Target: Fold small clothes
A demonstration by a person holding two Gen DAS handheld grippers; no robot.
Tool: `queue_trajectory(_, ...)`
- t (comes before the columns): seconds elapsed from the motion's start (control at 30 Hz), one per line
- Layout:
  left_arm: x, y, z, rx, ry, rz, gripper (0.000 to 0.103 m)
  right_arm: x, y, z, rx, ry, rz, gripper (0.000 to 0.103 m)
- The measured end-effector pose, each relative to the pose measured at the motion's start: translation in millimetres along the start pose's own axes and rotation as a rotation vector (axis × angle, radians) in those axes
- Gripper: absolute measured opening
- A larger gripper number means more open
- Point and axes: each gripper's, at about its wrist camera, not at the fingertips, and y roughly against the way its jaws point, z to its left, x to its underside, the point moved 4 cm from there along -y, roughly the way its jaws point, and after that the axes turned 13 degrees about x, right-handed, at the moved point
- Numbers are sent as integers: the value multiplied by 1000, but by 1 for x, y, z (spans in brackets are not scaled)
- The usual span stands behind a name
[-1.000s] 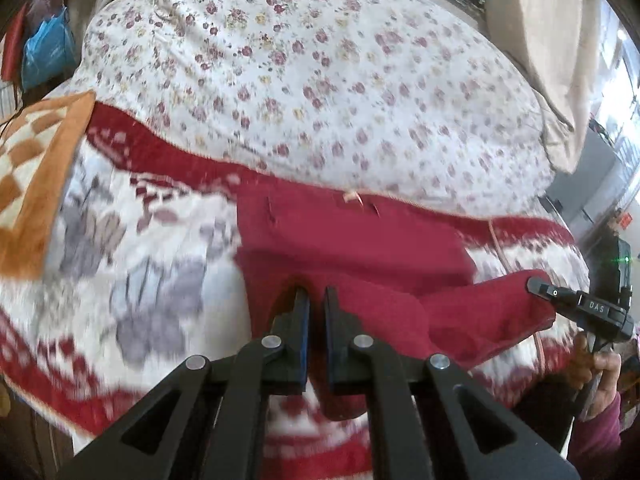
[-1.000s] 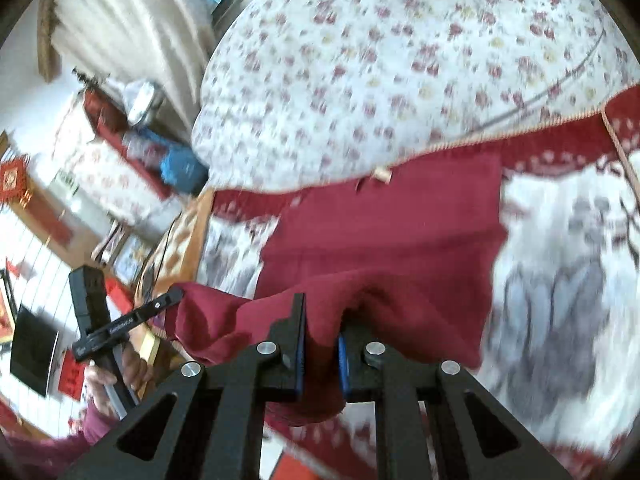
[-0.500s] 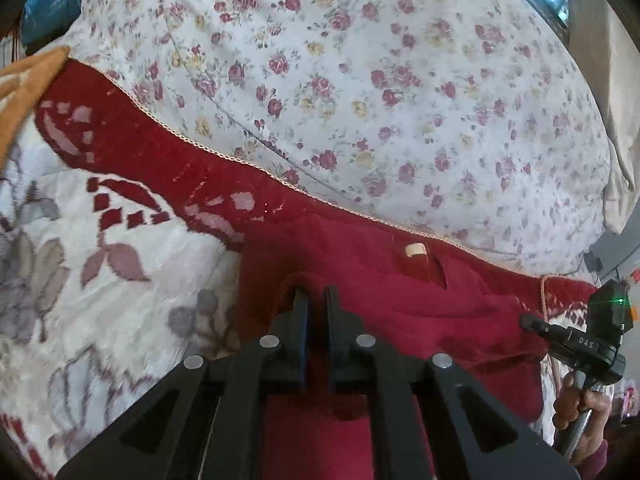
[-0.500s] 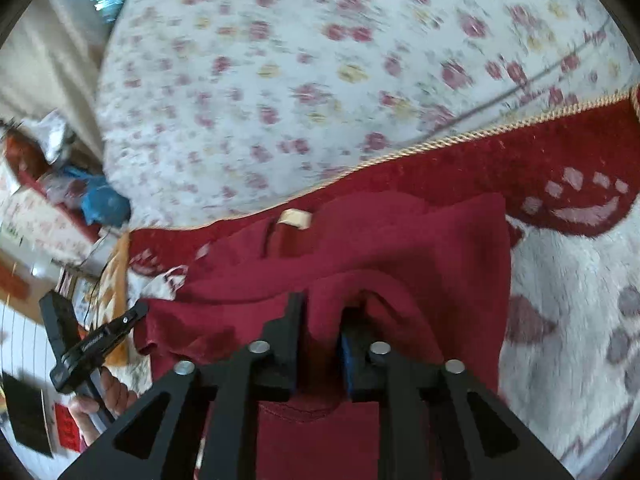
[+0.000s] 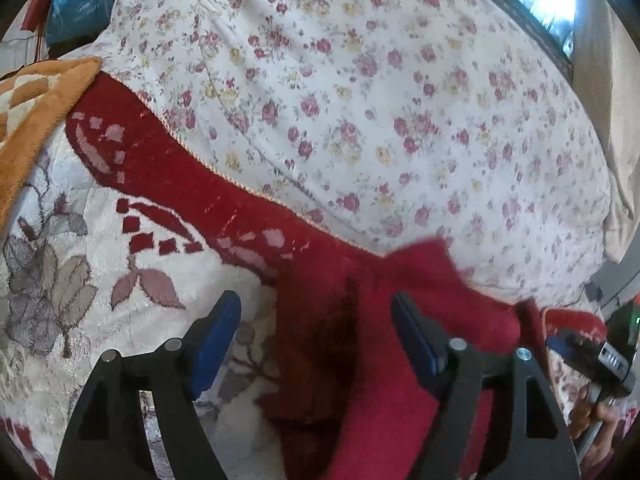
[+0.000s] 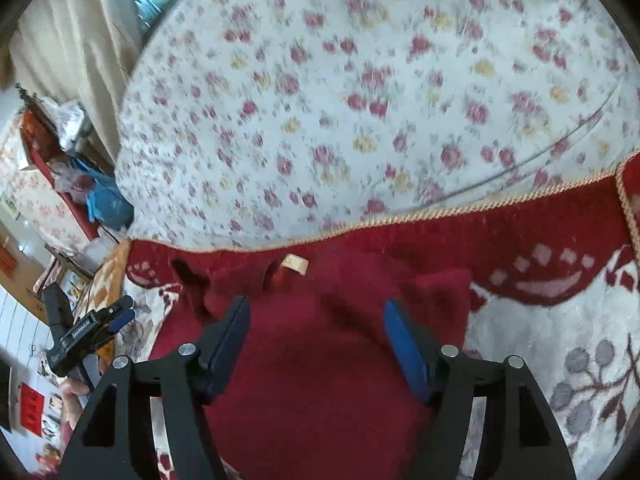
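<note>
A dark red garment lies folded over on a red-and-white patterned blanket. My left gripper is open, its blue-padded fingers spread wide over the garment's left part. In the right wrist view the garment shows a small beige neck label near its far edge. My right gripper is open too, spread over the garment and holding nothing. The right gripper shows at the lower right edge of the left wrist view, and the left gripper at the left of the right wrist view.
A floral white quilt bulges behind the blanket. An orange checked blanket lies at the far left. A blue bag sits at the back. A window and curtain are behind the bed.
Both grippers were shut on the red garment, carried its near edge forward over the rest, and have now opened and let it go.
</note>
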Motion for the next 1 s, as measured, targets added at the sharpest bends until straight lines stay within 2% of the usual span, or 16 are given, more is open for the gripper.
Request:
queue_trajectory(0.13, 10, -6, 0, 16, 6, 59, 76, 6, 9, 26, -76, 41, -31, 75)
queue_trajectory(0.2, 16, -10, -6, 22, -21, 105, 76, 15, 3, 57, -121, 115, 3, 75)
queue_trajectory(0.33, 40, -17, -22, -1, -150, 210, 76, 20, -35, 125, -171, 204, 90, 75)
queue_trajectory(0.43, 52, -19, -23, -20, -199, 235, 74, 20, -67, 171, -172, 245, 128, 75)
queue_trajectory(0.47, 55, -22, -21, -19, -197, 252, 71, 20, -77, 184, -177, 252, 143, 75)
queue_trajectory(0.53, 59, -24, -14, 0, -159, 279, 46, 21, -96, 209, -197, 264, 185, 75)
queue_trajectory(0.63, 61, -25, -9, 19, -140, 284, 40, 23, -127, 236, -182, 274, 250, 73)
queue_trajectory(0.67, 61, -24, -9, 18, -146, 287, 38, 23, -140, 241, -156, 275, 270, 70)
queue_trajectory(0.73, 62, -22, -8, 24, -149, 282, 30, 23, -167, 246, -68, 277, 309, 49)
queue_trajectory(0.77, 62, -21, -8, 30, -146, 281, 28, 24, -179, 244, -12, 287, 325, 23)
queue_trajectory(0.8, 62, -20, -8, 35, -142, 282, 24, 25, -184, 239, 29, 287, 327, 7)
queue_trajectory(0.87, 63, -16, -5, 63, -118, 293, 20, 24, -180, 233, 2, 262, 322, 6)
queue_trajectory(0.9, 63, -14, -4, 79, -106, 298, 16, 24, -169, 234, -17, 271, 296, 6)
queue_trajectory(0.93, 63, -9, -4, 113, -87, 306, 6, 22, -161, 236, -29, 279, 278, 5)
queue_trajectory(1.0, 63, 4, -6, 189, -54, 318, 6, 22, -138, 248, -96, 298, 246, 5)
